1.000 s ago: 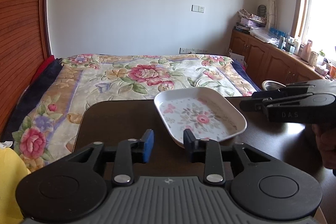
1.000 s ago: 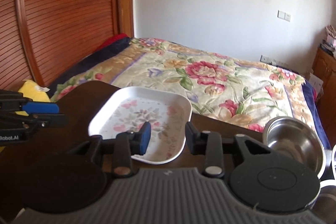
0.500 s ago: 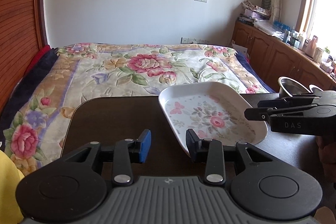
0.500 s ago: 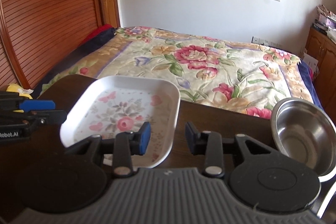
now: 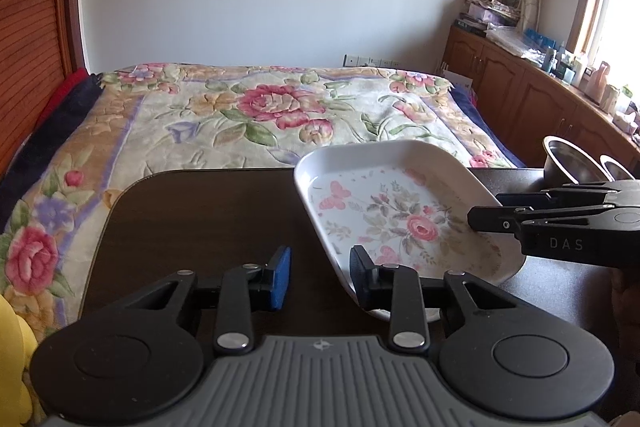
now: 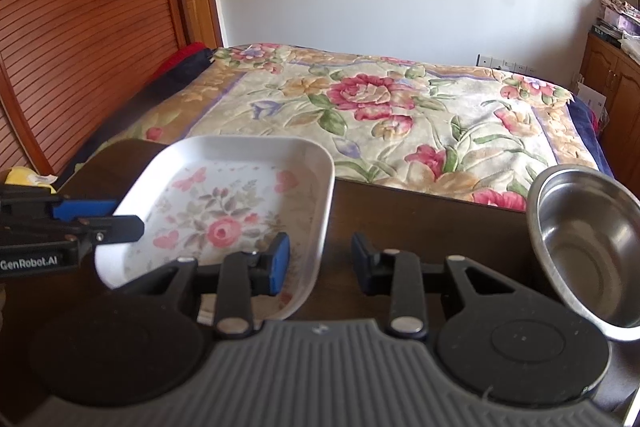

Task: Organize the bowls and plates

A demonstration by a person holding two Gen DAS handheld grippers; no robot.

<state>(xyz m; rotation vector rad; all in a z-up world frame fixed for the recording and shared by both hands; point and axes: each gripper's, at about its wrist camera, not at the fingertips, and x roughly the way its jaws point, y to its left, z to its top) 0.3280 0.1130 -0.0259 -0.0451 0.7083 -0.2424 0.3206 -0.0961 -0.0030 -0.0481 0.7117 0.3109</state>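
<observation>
A square white plate (image 5: 400, 215) (image 6: 240, 203) with a pink flower print lies on the dark table (image 5: 200, 219). My left gripper (image 5: 320, 279) is open at the plate's near left corner, and its right finger overlaps the rim. My right gripper (image 6: 320, 263) is open too, with the plate's right rim standing between its fingers. Each gripper shows in the other's view: the right gripper (image 5: 486, 217) at the plate's right side, the left gripper (image 6: 128, 223) at its left side. A steel bowl (image 6: 588, 251) (image 5: 560, 159) sits to the right of the plate.
A second bowl's rim (image 5: 616, 167) peeks out behind the steel one. Beyond the table's far edge is a bed with a floral cover (image 5: 260, 107). Wooden cabinets (image 5: 540, 99) line the right wall. A yellow object (image 5: 12, 347) is at the table's left.
Both grippers stayed open. In the left view the plate slid right and grew larger. In the right view it slid left, its right rim came between the fingers, and the steel bowl came nearer.
</observation>
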